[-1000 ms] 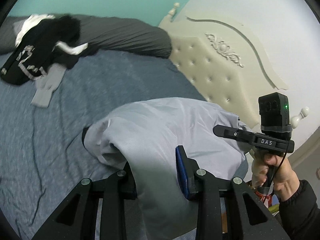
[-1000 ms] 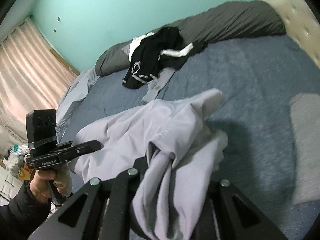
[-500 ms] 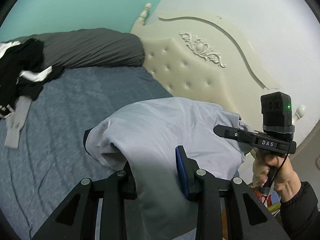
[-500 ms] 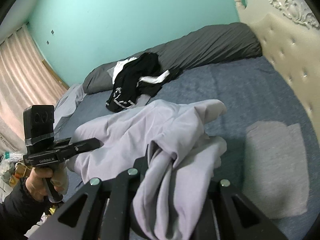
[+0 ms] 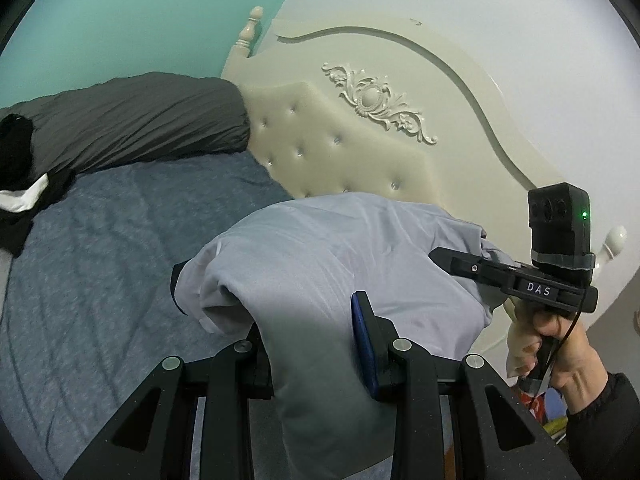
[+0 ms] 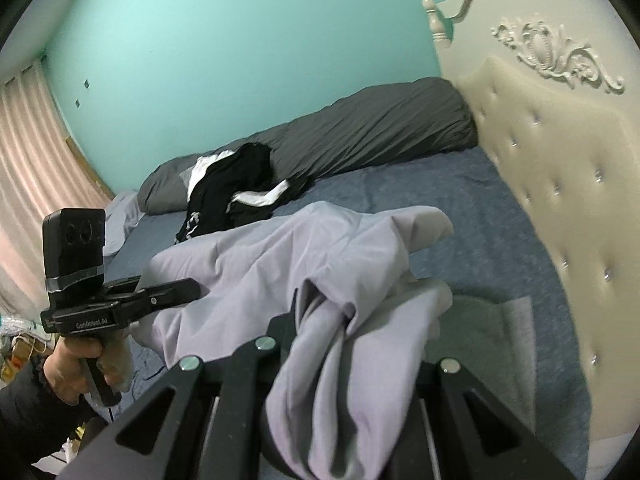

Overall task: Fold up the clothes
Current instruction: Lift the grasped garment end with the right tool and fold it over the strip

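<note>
while both grippers, left gripper point(image 5: 316, 340) and right gripper point(image 6: 352, 344), clamp the pale grey garment point(image 5: 332, 264), it hangs between them above the bed point(image 5: 120, 240).

White letters "DAS" mark the side of my right hand-held gripper point(image 5: 460, 261); "GenRobot.AI" runs along the body of my left hand-held gripper point(image 6: 188, 289).

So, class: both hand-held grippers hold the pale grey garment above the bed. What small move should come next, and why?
Probably lower the garment onto the bare blue bedspread: it hangs bunched between the left hand-held gripper and right hand-held gripper, too crumpled to fold.
</note>
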Available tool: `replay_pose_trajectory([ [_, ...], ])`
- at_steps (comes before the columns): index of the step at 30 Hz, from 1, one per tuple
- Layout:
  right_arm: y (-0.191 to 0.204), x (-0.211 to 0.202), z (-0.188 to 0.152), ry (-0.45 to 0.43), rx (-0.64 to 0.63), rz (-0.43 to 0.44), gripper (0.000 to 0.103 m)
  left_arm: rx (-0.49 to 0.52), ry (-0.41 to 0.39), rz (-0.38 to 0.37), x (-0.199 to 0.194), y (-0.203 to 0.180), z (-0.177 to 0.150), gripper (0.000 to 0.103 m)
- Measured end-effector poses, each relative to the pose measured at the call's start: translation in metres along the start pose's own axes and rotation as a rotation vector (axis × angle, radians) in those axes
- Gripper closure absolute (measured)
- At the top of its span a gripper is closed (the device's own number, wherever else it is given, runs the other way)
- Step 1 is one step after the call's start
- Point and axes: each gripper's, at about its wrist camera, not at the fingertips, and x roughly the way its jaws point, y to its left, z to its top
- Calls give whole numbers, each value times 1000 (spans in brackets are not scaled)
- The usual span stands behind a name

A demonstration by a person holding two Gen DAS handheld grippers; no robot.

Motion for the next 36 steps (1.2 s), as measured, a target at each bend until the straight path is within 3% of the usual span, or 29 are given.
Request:
replay_pose_trajectory([
  [8,-56,-4,32,-45,-38,-75,91,21,-44,3,63,-25,29,70],
  [12,-78,-12,38,-113,-58,-85,91,42,-74,-4,89,-34,28,70],
  [15,-97,-12,28,-149,-67,-95,91,41,-72,-5,114,-34,5,70],
  [18,-124,-3,-4,-169,-28,-93,91,29,-43,4,144,-31,-28,70],
  [22,-158,22,-52,-67,39,-121,91,0,44,6,177,-32,-76,70],
  [26,-175,26,-94,11,71,-114,91,16,70,-9,182,-43,-105,70],
  [33,-179,22,-127,129,128,-84,91,-108,178,-21,193,-37,-141,70],
  [36,-179,24,-140,175,142,-86,91,-201,186,-47,190,-31,-154,70],
])
